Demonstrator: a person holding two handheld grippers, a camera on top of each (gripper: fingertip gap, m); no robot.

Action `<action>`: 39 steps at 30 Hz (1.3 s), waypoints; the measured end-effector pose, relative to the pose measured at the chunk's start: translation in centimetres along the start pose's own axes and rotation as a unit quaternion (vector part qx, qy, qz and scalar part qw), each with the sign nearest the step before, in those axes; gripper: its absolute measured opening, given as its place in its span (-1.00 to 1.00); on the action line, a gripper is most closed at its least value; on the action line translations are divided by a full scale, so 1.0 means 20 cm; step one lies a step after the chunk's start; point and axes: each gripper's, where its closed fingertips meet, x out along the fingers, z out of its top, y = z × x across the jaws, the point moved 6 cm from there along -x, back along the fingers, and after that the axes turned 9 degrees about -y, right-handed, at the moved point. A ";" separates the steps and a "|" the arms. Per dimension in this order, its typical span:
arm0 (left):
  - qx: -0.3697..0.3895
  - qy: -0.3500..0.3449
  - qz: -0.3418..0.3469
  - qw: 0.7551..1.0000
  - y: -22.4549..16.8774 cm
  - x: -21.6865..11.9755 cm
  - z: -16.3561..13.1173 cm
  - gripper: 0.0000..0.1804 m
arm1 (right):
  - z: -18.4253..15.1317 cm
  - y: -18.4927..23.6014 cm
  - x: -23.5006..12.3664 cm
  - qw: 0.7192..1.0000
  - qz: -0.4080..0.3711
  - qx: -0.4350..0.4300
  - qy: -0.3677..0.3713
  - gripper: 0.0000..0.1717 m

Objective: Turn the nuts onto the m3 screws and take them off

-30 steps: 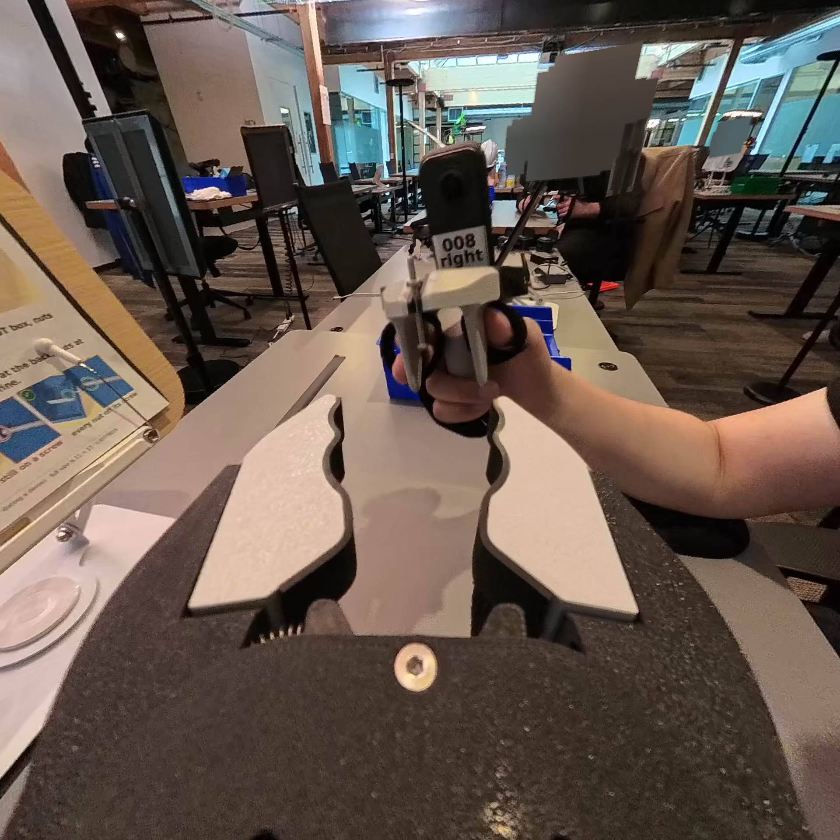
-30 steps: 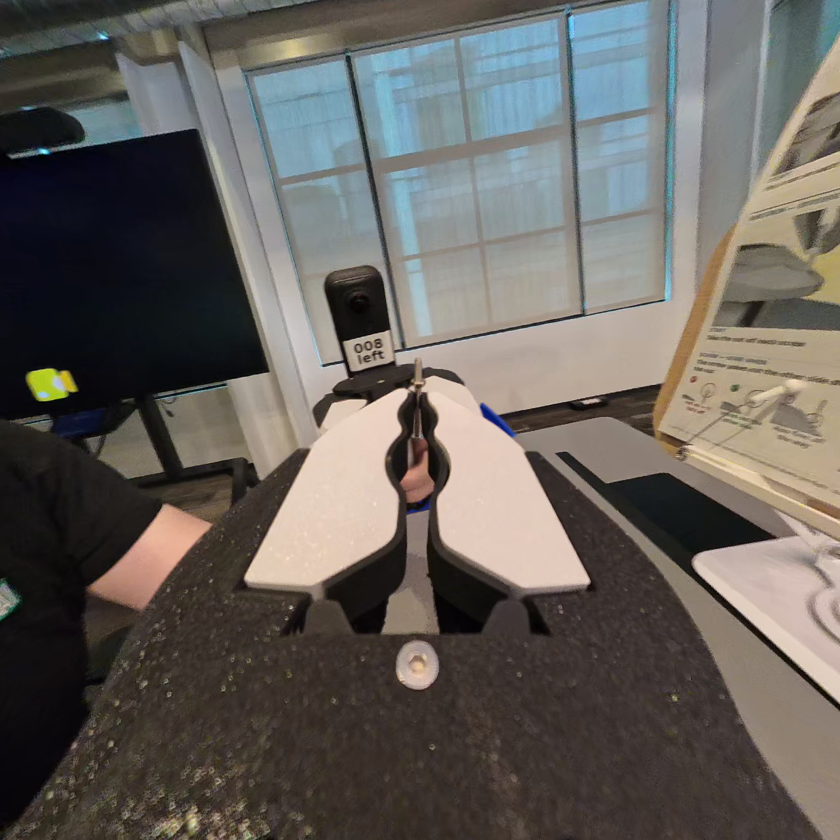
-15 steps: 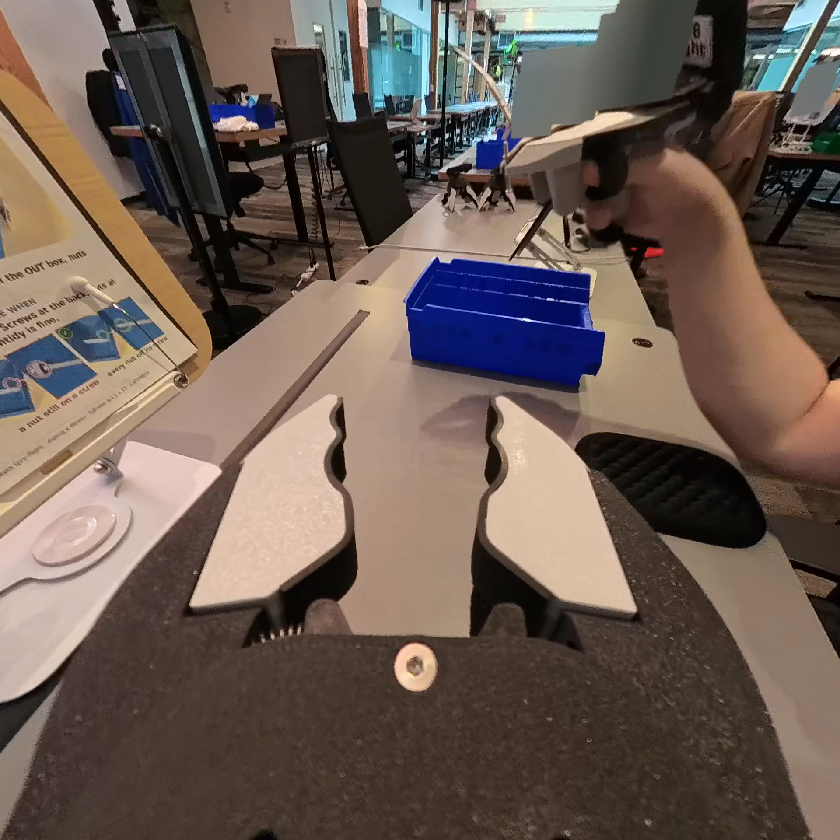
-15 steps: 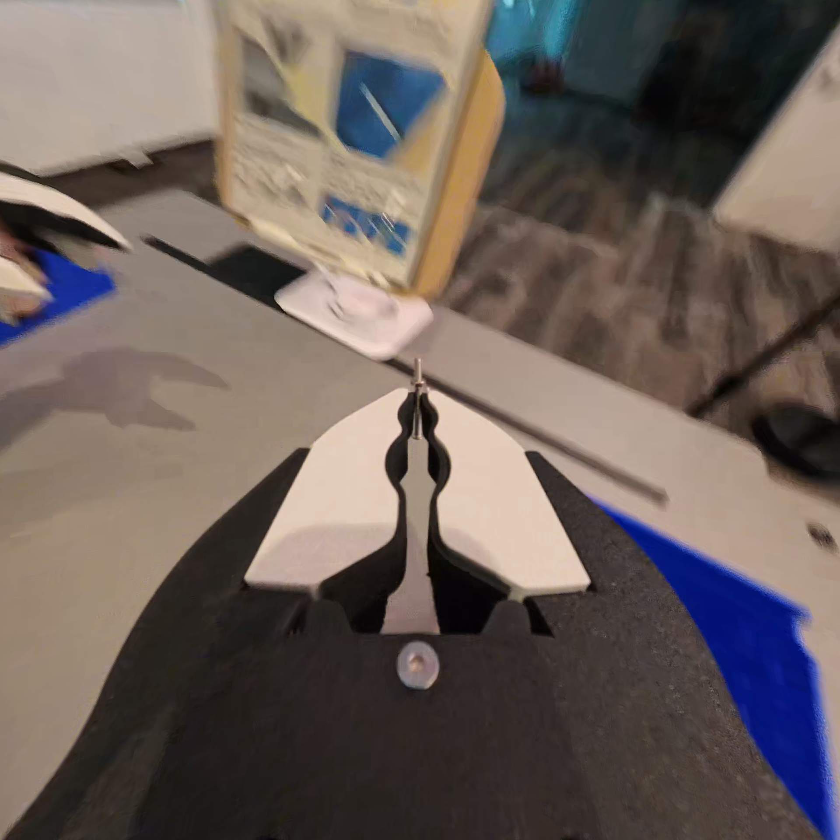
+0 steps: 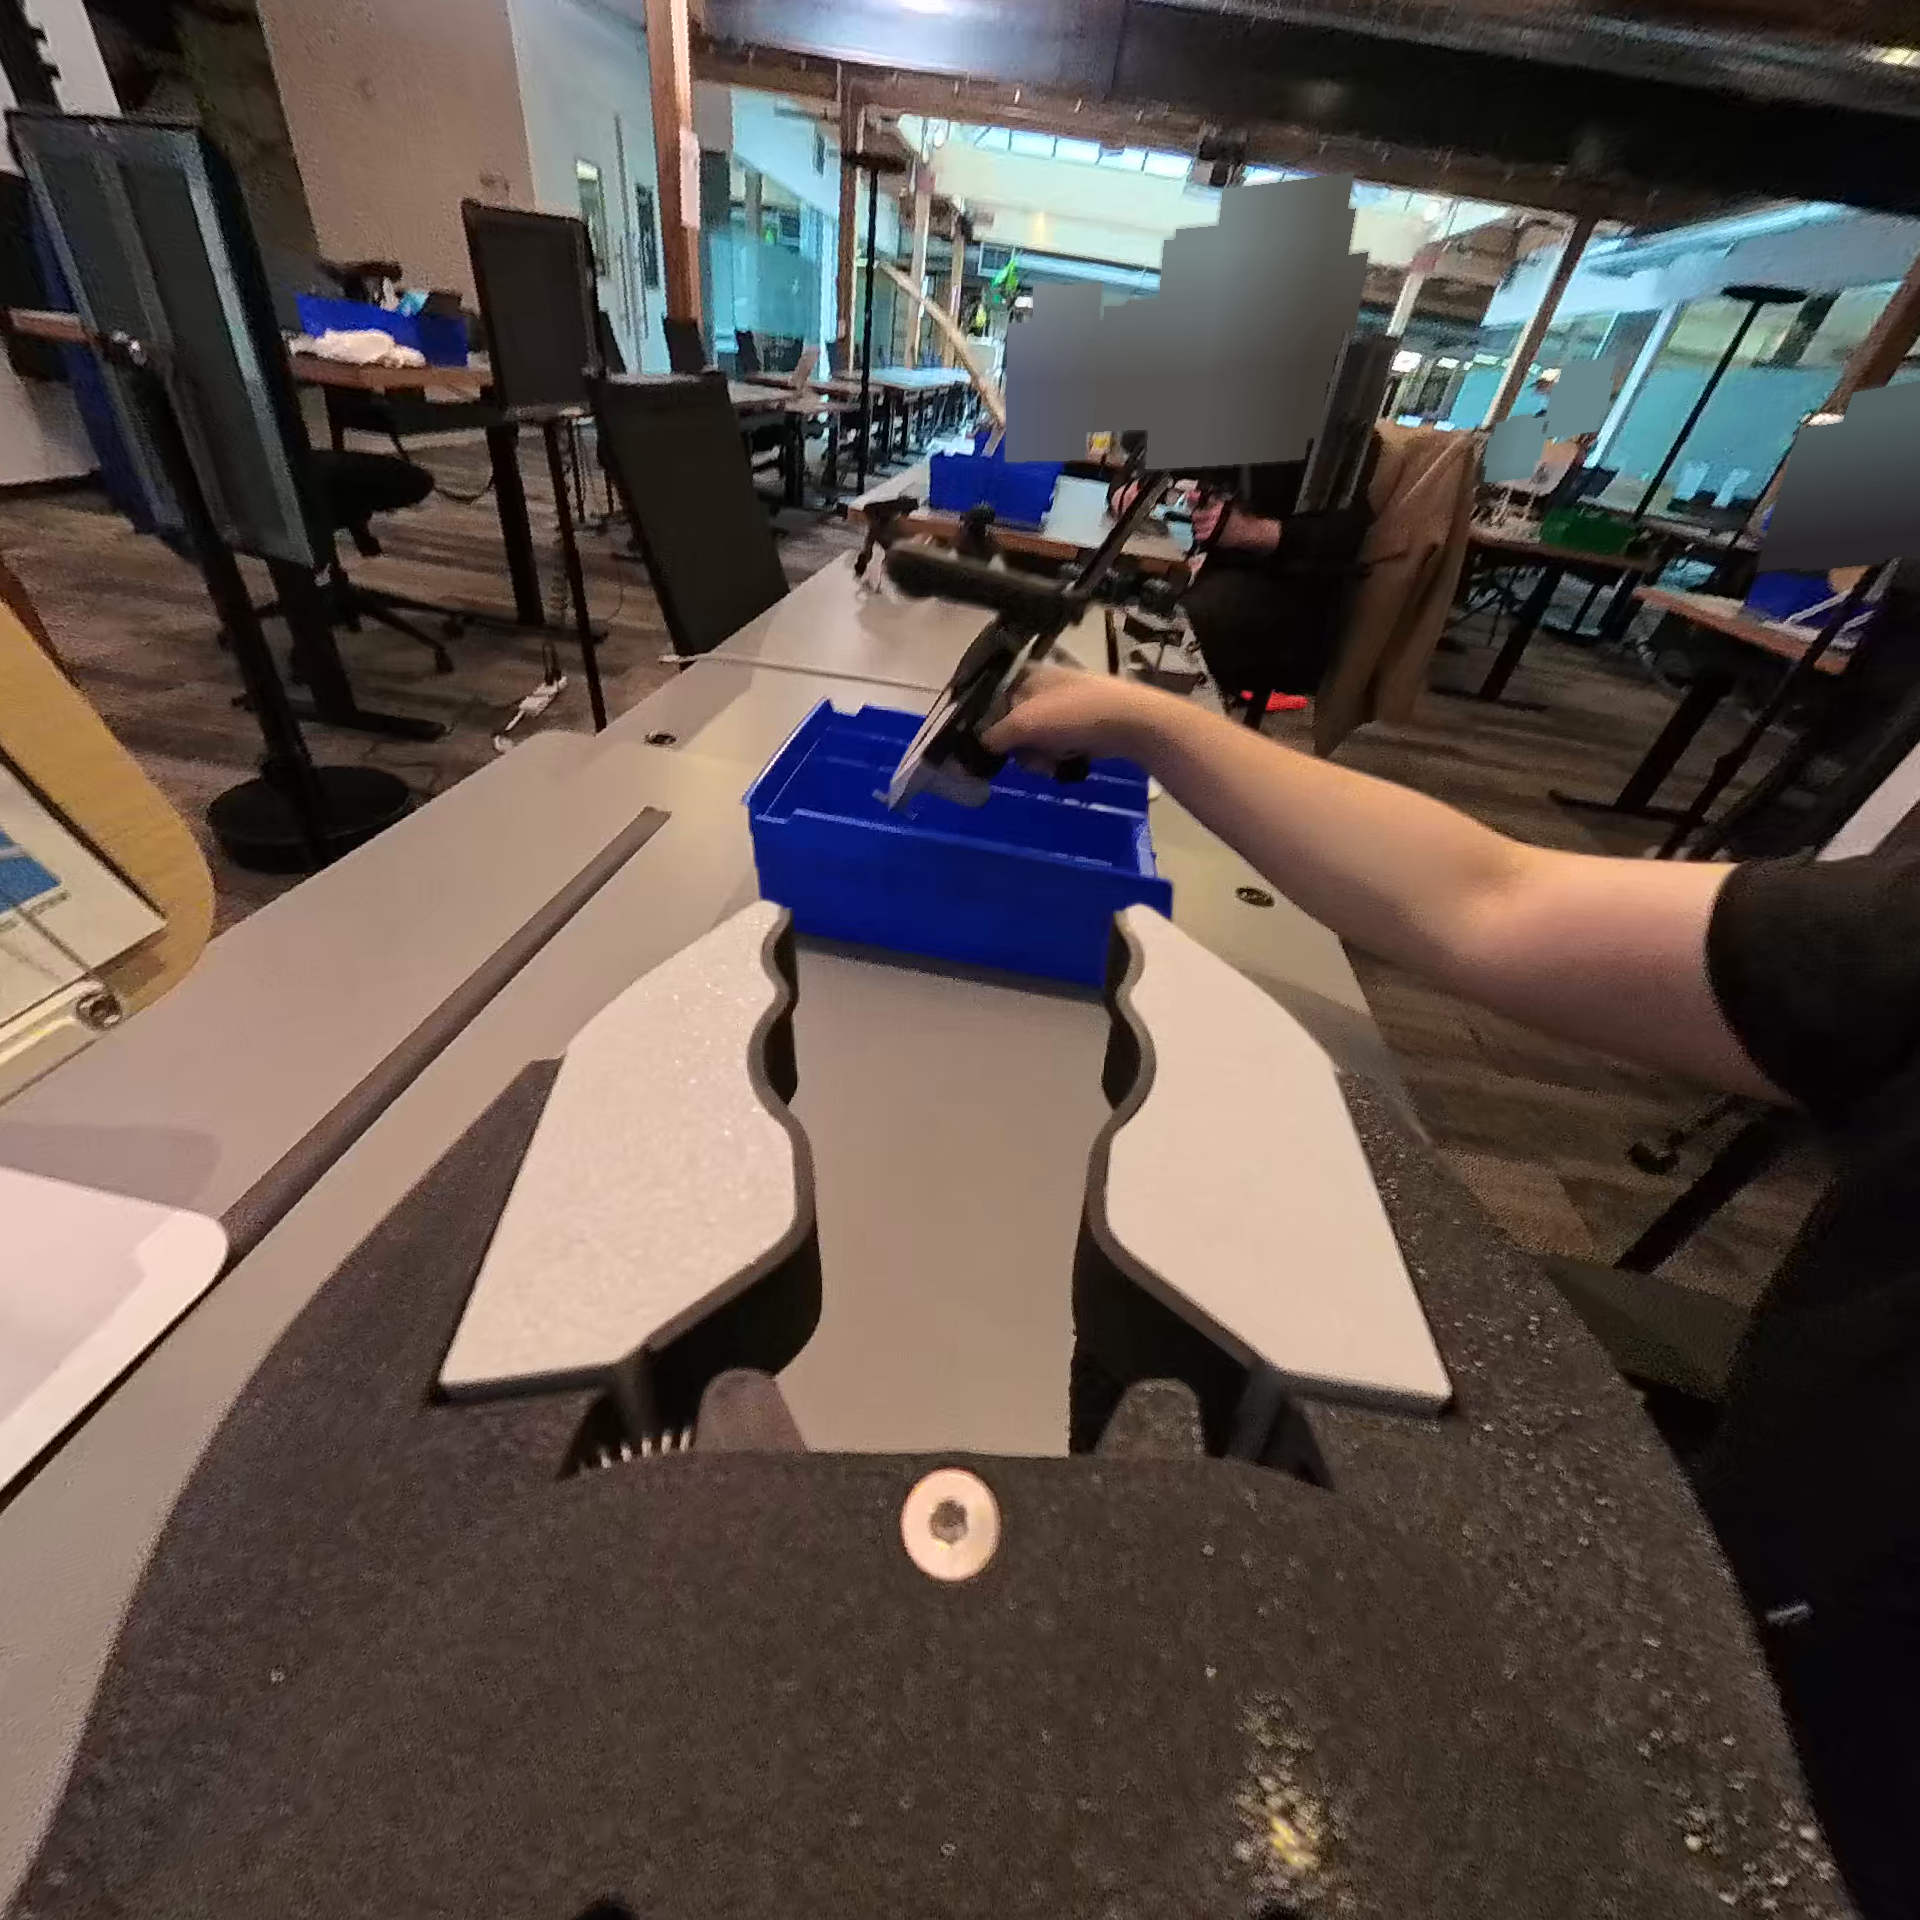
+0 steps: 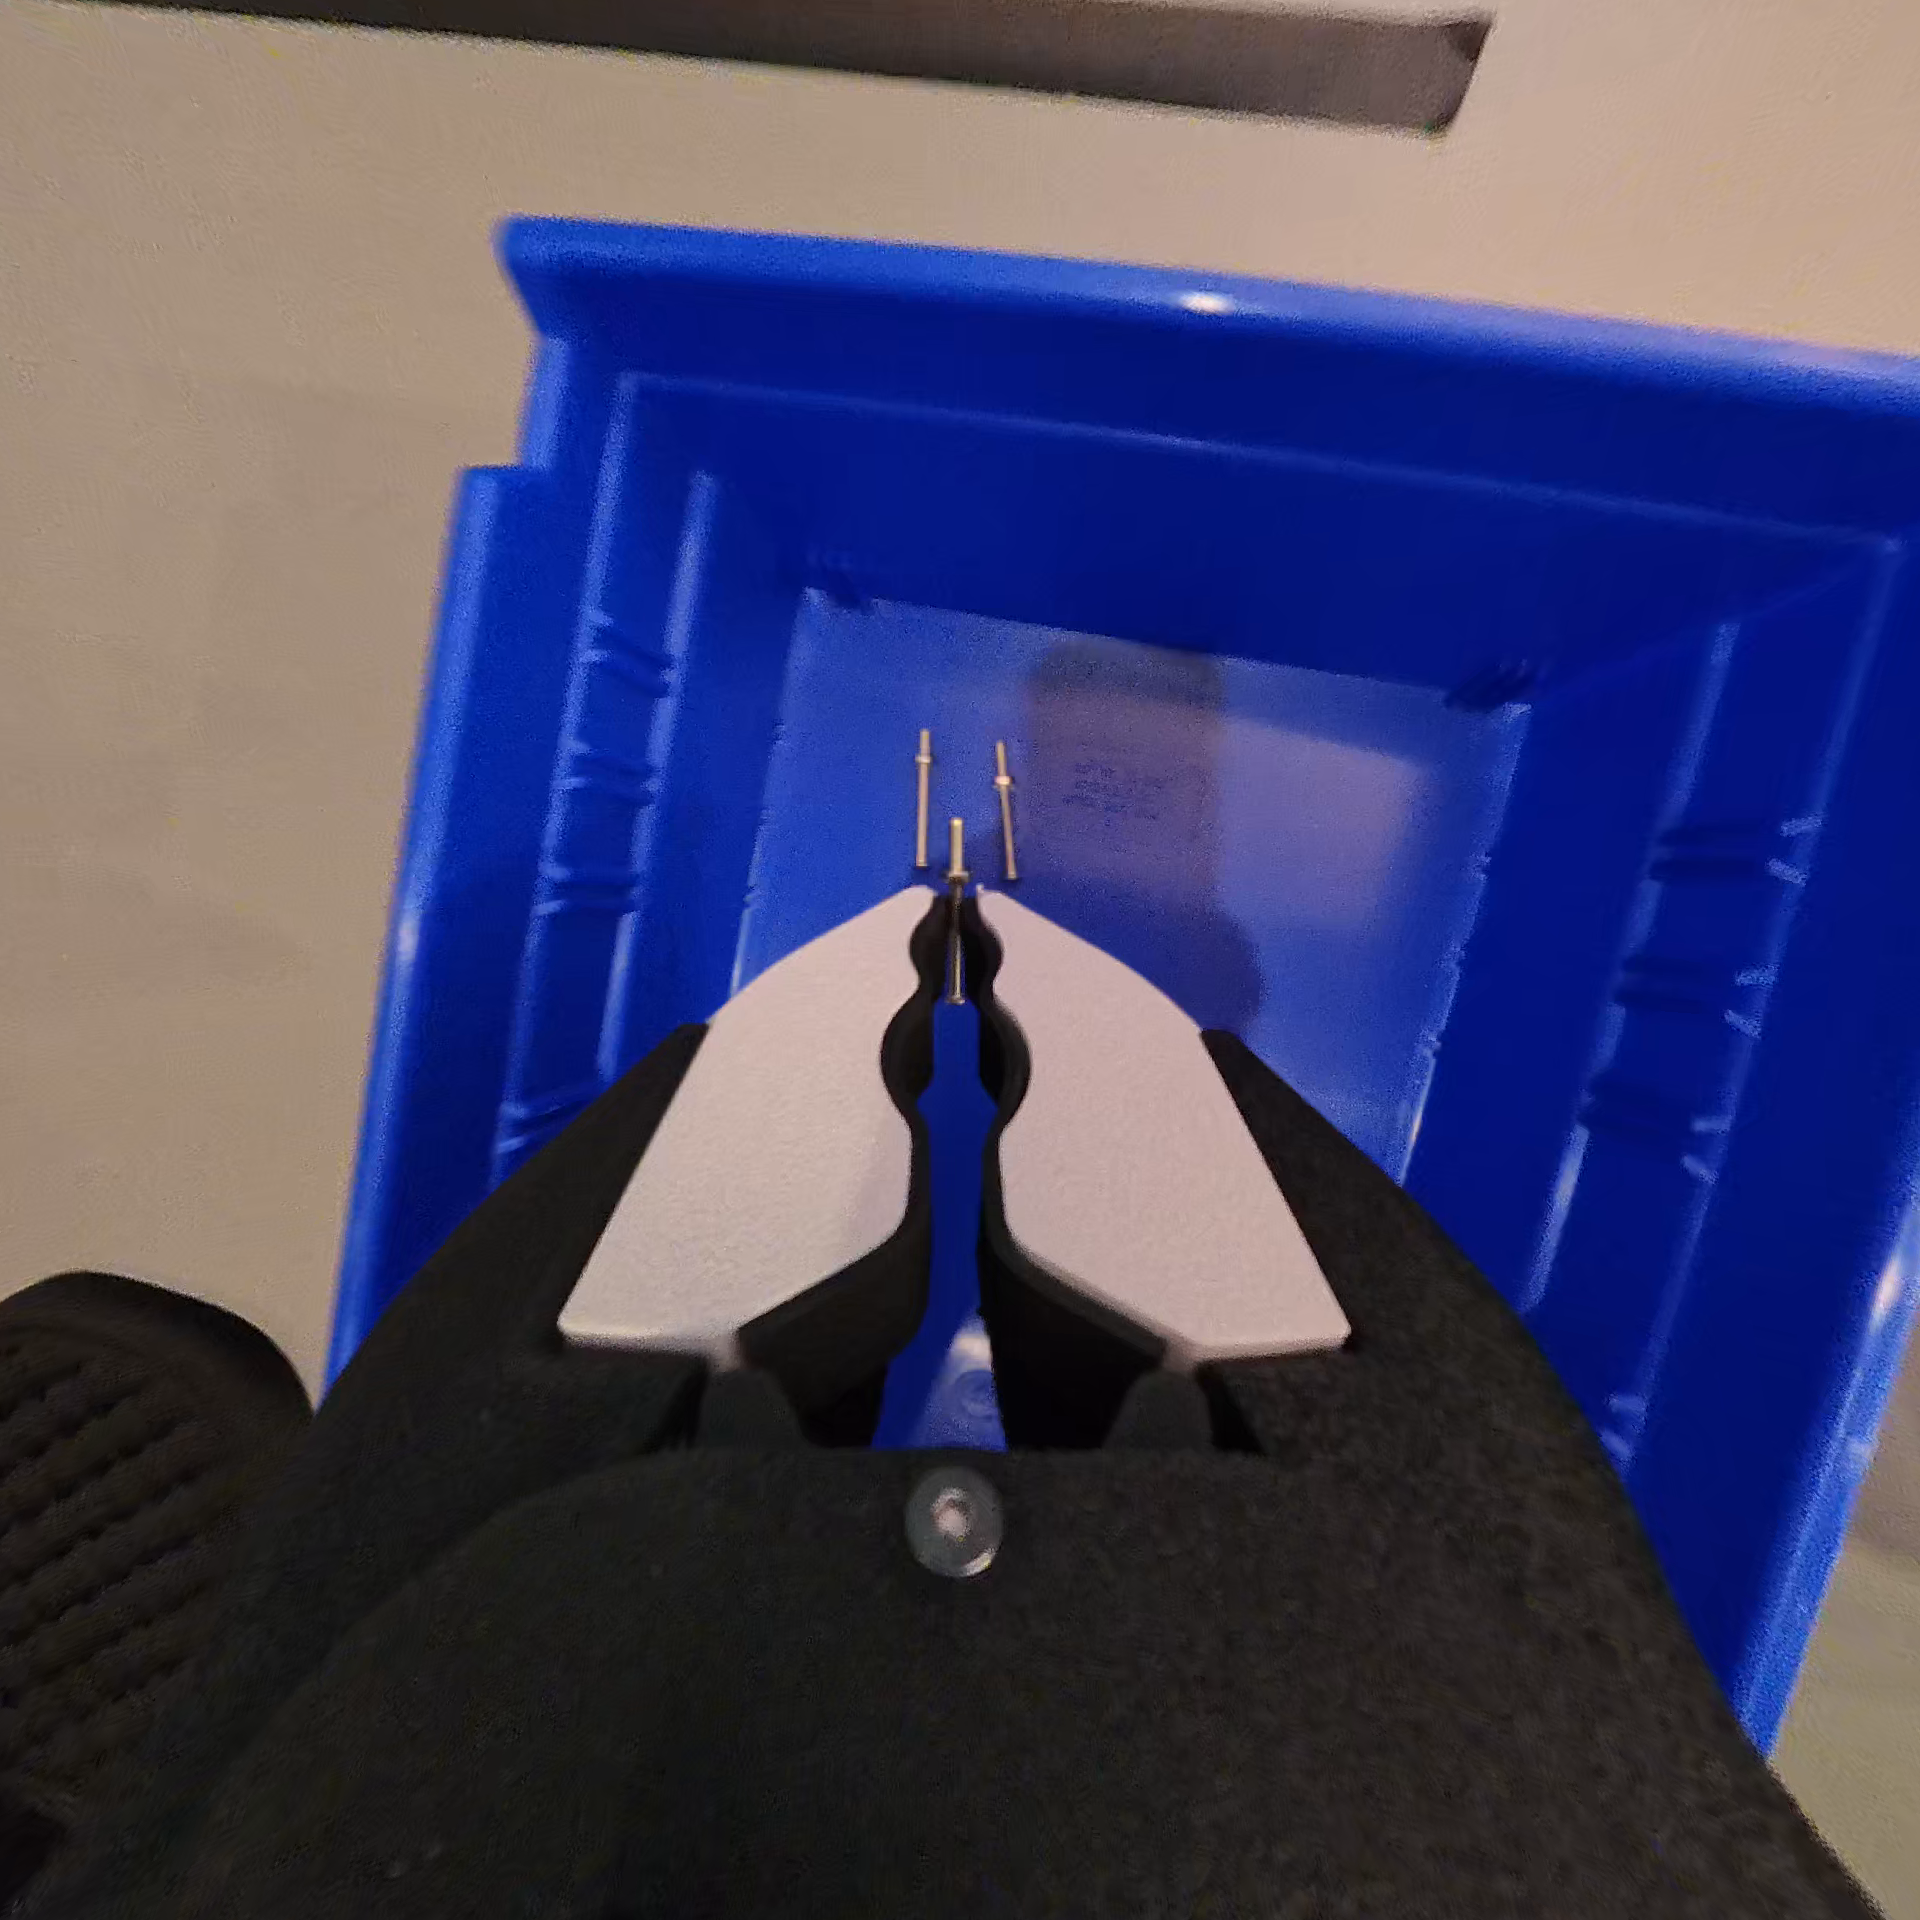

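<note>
Right gripper (image 6: 954,896) is clamped on a thin metal screw (image 6: 954,914) with a nut near its tip, held low inside the blue bin (image 6: 1143,343), above two similar screws (image 6: 921,800) on the bin floor. Left gripper (image 5: 951,920) hangs wide apart and bare over the grey table (image 5: 364,966), just short of the bin.

A grey bench (image 5: 312,997) carries a blue bin (image 5: 935,894) near its middle, a dark groove (image 5: 447,1018) toward its left edge, a white tray (image 5: 73,1288) at its near-left corner.
</note>
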 end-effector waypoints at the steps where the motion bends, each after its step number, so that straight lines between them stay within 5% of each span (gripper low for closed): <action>1: -0.002 -0.007 -0.004 1.000 -0.02 0.01 0.01 -0.38 | 0.00 -0.03 0.03 1.000 0.005 0.005 0.013 -0.96; 18: 0.002 0.034 0.020 0.999 0.01 0.06 -0.04 -0.38 | -0.06 -0.20 0.29 0.995 0.020 0.023 0.097 -0.96; 34: 0.011 0.042 0.036 0.998 0.02 0.07 -0.08 -0.40 | -0.07 -0.21 0.33 0.997 0.024 0.012 0.077 -0.96; 39: 0.014 0.029 0.035 0.999 0.00 0.03 -0.04 -0.40 | -0.07 -0.20 0.29 0.998 0.016 0.000 0.061 -0.80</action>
